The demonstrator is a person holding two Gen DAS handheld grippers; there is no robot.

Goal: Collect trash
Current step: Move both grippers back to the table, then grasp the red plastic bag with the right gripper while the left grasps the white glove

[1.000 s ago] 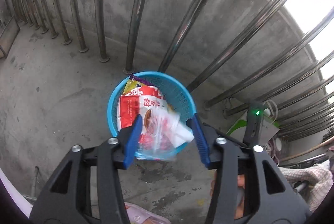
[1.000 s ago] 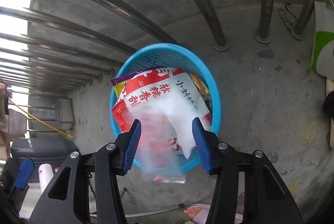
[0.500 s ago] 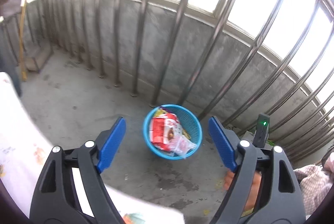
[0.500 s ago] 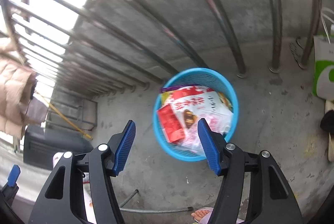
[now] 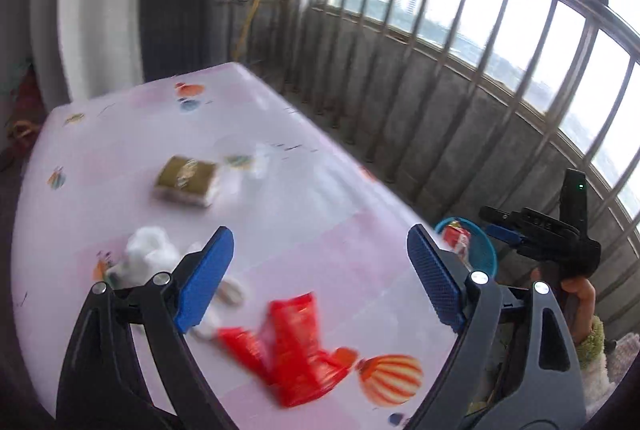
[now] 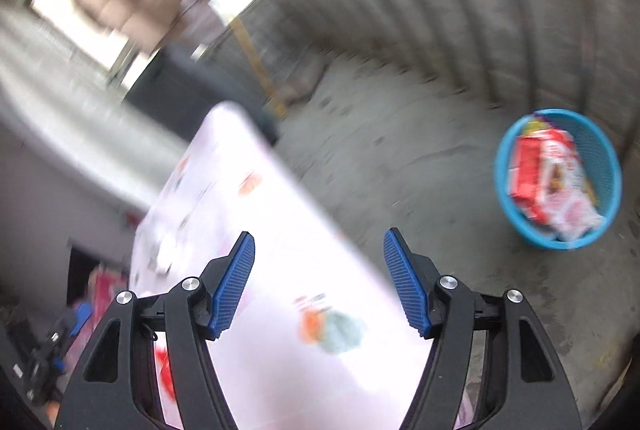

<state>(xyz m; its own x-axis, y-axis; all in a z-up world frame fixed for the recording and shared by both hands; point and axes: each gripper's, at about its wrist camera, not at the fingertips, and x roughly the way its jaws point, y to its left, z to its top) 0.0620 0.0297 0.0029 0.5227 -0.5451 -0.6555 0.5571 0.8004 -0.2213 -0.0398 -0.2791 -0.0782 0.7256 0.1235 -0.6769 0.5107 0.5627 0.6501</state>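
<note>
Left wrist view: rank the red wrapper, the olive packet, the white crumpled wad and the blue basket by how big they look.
1. red wrapper, nearest the camera, so its lead is unsure
2. olive packet
3. white crumpled wad, close to the packet; hard to separate
4. blue basket, smallest, but farthest and partly hidden

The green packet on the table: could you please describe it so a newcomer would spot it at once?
Start at the table with the pale patterned cloth beside the balcony railing. Toward its far side lies the green packet, flat and roughly square. It is the only olive-green item; the litter nearer the camera is a red wrapper and white crumpled paper.
</note>
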